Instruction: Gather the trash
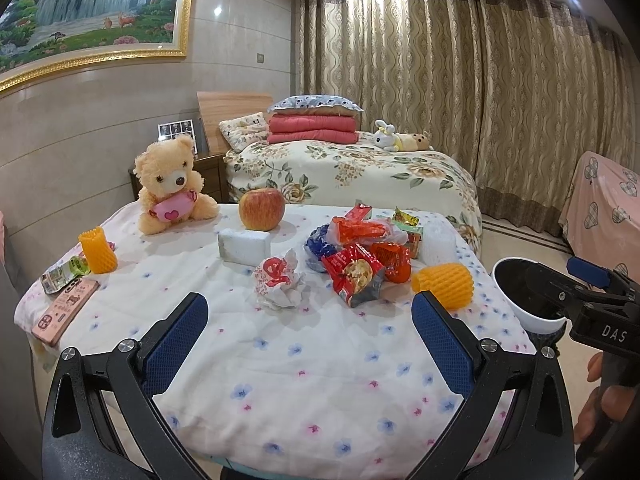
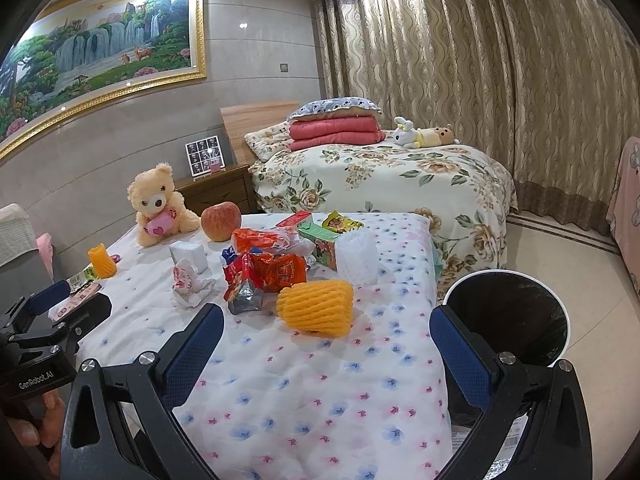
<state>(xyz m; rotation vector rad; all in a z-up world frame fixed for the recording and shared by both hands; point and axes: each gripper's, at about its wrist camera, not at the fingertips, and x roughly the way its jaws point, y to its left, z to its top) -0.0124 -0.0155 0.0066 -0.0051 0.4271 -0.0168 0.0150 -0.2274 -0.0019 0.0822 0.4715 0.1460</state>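
wrappers mid-table | teddy bear behind-left | trash bin right of table

Setting: home bedroom. Made bed with floral cover, folded quilts and pillow; wooden nightstand; drawn curtains; framed landscape painting.

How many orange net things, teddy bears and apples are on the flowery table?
Orange foam fruit nets: 2, one at the left edge, one near the bin
Teddy bears: 1
Apples: 1
Total: 4
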